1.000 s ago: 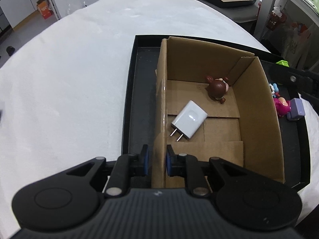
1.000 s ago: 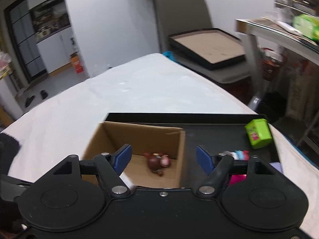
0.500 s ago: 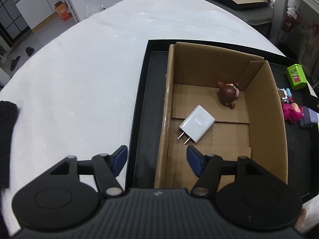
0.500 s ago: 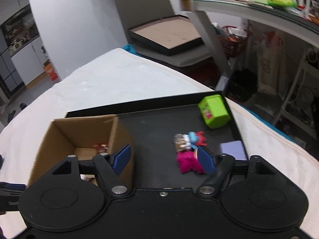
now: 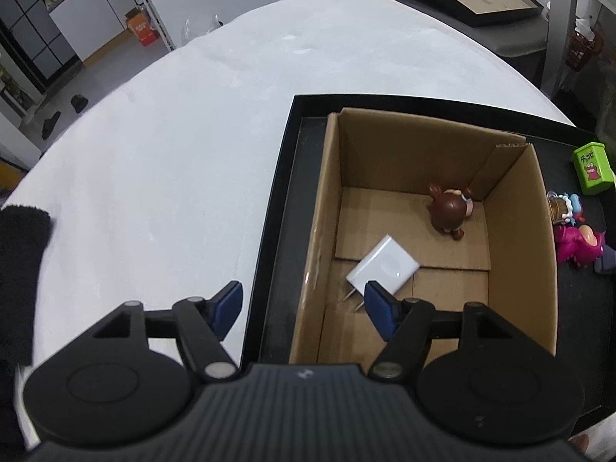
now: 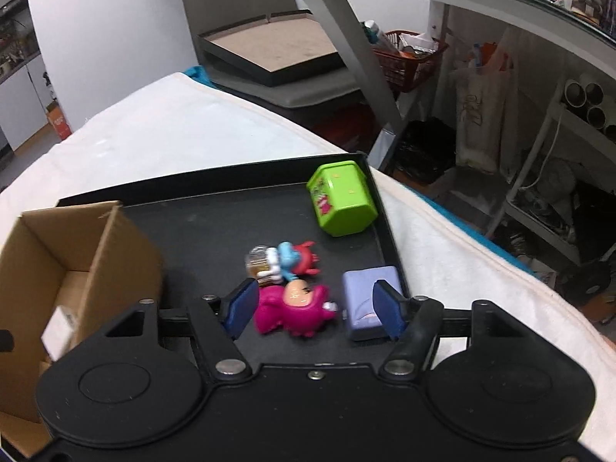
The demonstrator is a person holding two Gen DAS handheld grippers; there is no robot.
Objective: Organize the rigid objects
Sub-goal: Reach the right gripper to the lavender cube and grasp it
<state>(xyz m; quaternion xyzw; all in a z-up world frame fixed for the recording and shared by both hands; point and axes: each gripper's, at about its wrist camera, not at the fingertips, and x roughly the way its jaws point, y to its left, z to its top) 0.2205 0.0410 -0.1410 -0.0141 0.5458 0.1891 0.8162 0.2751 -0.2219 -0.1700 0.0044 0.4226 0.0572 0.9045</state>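
Observation:
An open cardboard box [image 5: 512, 246] stands in a black tray [image 5: 281, 200] and holds a white charger [image 5: 383, 267] and a brown figurine [image 5: 448, 210]. My left gripper [image 5: 302, 308] is open and empty above the box's near left wall. My right gripper [image 6: 315, 308] is open and empty, low over the tray [image 6: 215, 223], with a magenta plush figure [image 6: 292, 310] between its fingers. A purple block [image 6: 365, 296] lies by the right finger. A blue and red toy [image 6: 283, 261] and a green box [image 6: 342, 200] lie beyond. The box [image 6: 57, 254] is at the left.
The tray lies on a white cloth-covered table [image 5: 154, 161]. A black cloth [image 5: 19, 269] is at the table's left edge. A metal desk leg [image 6: 358, 57] and a shelf with clutter [image 6: 539, 177] stand beyond the table's right side.
My left gripper let go of the box wall, opened and pulled back. My right gripper swung right from the box and came down over the loose toys in the tray.

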